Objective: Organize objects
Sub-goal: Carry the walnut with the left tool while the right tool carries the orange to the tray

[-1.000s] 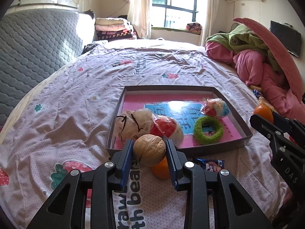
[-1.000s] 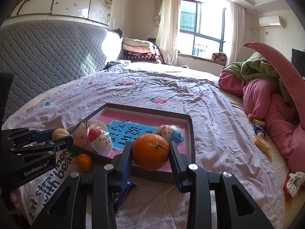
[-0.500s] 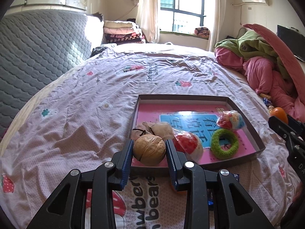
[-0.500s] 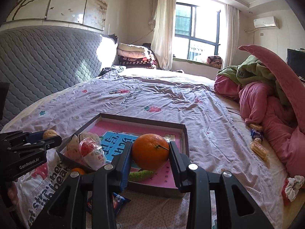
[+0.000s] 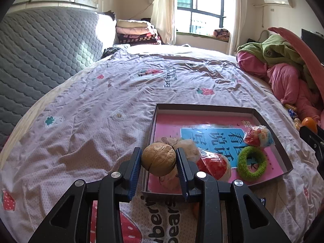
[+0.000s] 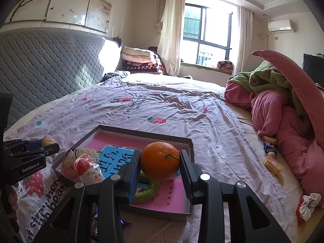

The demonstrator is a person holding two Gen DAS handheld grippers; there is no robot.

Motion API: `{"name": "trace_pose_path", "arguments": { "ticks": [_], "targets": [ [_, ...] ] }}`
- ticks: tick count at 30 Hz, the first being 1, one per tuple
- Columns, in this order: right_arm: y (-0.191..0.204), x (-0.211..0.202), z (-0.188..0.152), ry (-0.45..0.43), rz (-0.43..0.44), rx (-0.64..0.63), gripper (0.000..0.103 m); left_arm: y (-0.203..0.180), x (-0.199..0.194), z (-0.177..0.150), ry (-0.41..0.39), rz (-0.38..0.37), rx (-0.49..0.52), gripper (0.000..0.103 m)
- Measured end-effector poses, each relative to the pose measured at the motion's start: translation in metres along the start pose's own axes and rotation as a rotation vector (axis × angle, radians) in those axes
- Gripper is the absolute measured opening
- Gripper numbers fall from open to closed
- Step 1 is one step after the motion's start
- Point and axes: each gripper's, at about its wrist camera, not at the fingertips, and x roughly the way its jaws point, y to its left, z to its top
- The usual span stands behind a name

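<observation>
Over the tray (image 5: 204,107), left claw (image 5: 158,163) clamping walnut (image 5: 158,159), right claw (image 6: 160,165) clamping orange (image 6: 160,158), green ring (image 5: 251,166) and wrapped snacks (image 5: 214,165) below

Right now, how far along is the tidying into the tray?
Done: green ring, two wrapped balls and a soft toy lie in the tray. In hand: left gripper holds a walnut, right gripper an orange, both above the tray. Left: snack packets beside the pink quilt.
</observation>
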Motion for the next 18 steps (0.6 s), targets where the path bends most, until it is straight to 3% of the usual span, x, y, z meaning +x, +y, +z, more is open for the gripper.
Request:
{"name": "trace_pose_path", "arguments": {
  "ticks": [18],
  "targets": [
    [-0.016,0.025,0.02,-0.007,-0.025,0.003,0.038,0.004,0.029,0.023,0.012,0.014,0.003,0.035]
  ]
}}
